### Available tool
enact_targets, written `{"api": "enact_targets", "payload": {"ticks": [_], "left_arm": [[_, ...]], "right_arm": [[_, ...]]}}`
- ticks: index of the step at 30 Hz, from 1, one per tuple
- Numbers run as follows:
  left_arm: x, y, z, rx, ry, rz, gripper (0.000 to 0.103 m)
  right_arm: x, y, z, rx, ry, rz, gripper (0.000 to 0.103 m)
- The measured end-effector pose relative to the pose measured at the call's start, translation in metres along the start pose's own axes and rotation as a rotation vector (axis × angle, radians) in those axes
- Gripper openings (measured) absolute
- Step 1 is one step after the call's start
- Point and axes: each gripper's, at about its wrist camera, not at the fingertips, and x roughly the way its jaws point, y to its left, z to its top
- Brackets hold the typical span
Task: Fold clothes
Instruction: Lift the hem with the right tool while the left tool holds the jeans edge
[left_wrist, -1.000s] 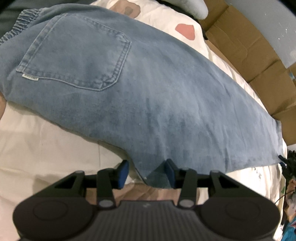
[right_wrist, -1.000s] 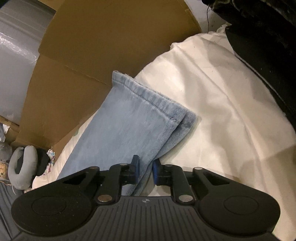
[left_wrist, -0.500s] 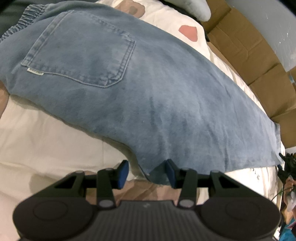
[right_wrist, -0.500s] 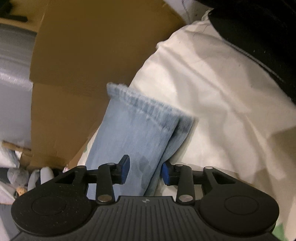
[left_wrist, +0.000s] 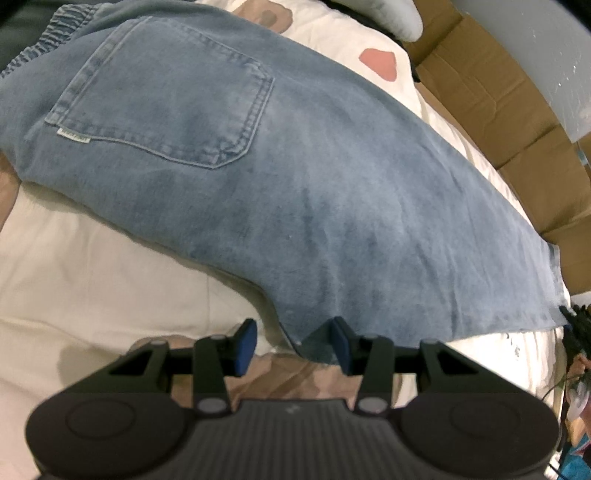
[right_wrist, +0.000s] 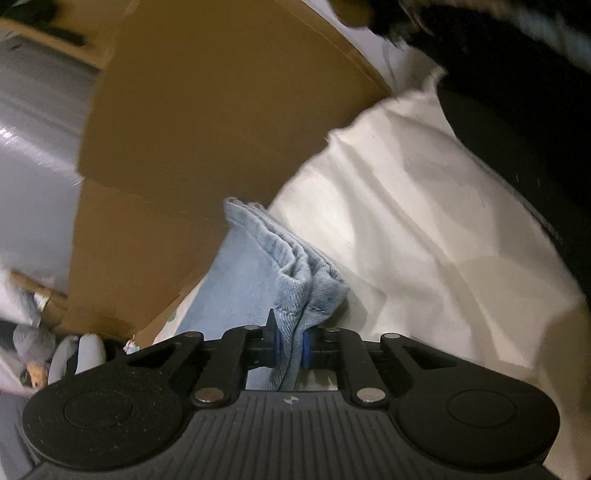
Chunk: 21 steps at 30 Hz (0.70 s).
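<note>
Blue jeans (left_wrist: 295, 184) lie flat on the bedding, back pocket up, waistband at the upper left, leg ends at the far right. My left gripper (left_wrist: 292, 345) hangs over their near edge with its jaws apart. A point of denim pokes between them, close to the right pad (left_wrist: 340, 345). In the right wrist view the leg hems (right_wrist: 295, 266) are bunched up. My right gripper (right_wrist: 291, 349) is closing, and its blue pads pinch the denim fold.
Cream bedding (left_wrist: 92, 277) with pink and brown patches runs under the jeans. Flattened cardboard (right_wrist: 221, 129) stands against the far side of the bed. Dark fabric (right_wrist: 517, 92) lies at the upper right. Small clutter (right_wrist: 37, 350) sits low at the left.
My right gripper opened around the leg hems, then closed on them, and the hems now stand bunched between its pads. The left gripper kept still with the same gap.
</note>
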Motion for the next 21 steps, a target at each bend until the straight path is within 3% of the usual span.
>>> {"api": "enact_targets", "payload": {"ticks": [7, 10, 16, 21], "left_arm": [[0.000, -0.001, -0.003, 0.011, 0.006, 0.008, 0.048], [0.000, 0.000, -0.004, -0.001, 0.006, 0.008, 0.048], [-0.003, 0.010, -0.015, -0.088, -0.002, -0.042, 0.048], [0.007, 0.013, -0.019, -0.130, -0.007, -0.068, 0.054]], "right_arm": [[0.005, -0.003, -0.003, -0.015, 0.020, -0.050, 0.014], [0.011, -0.006, -0.004, -0.006, 0.033, -0.054, 0.027], [0.018, -0.005, 0.001, -0.004, 0.043, -0.058, 0.026], [0.018, -0.002, 0.001, -0.015, 0.052, -0.067, 0.012]]}}
